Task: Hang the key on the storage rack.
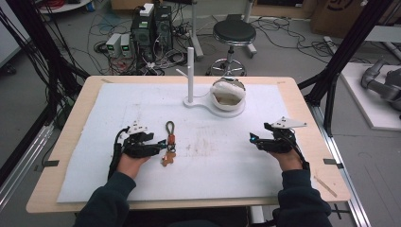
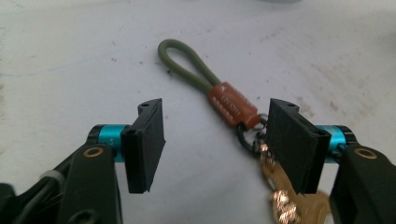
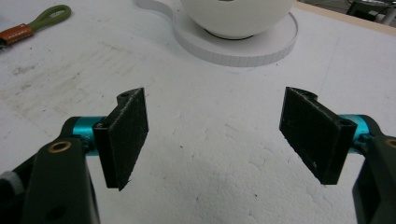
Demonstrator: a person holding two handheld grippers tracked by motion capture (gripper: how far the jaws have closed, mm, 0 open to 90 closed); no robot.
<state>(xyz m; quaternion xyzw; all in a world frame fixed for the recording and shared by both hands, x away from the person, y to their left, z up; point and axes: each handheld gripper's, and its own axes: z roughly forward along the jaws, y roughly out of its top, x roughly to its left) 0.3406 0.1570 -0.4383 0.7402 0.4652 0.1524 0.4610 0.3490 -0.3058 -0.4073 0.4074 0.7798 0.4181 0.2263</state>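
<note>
my left gripper [image 2: 212, 144] stands wide, both pads clear of any load, low over the worktop [image 1: 94, 156]. the keychain [image 2: 229, 105] lies flat just ahead of it: green cord loop [image 2: 180, 63] pointing away, orange sleeve in the middle, dark ring and brass-coloured keys [image 2: 280, 196] at the near end, partly behind my right-hand pad. the spread of the jaws suits a grasp not yet made; the sleeve sits off toward one pad, so i judge a small sideways correction is needed before closing.

in the high view the same keychain [image 1: 169, 142] lies lengthwise, loop toward the far edge, just beside the left gripper [image 1: 158, 145].

my right gripper [image 3: 215, 135] is likewise spread wide and carries nothing, resting well apart from the keychain, apparently in reserve. beyond it a white bowl [image 3: 236, 16] sits on the round base of a white stand [image 1: 190, 71] with a short side peg. the peg looks a likely place for hanging the loop, which would explain the loop lying free to grasp.
</note>
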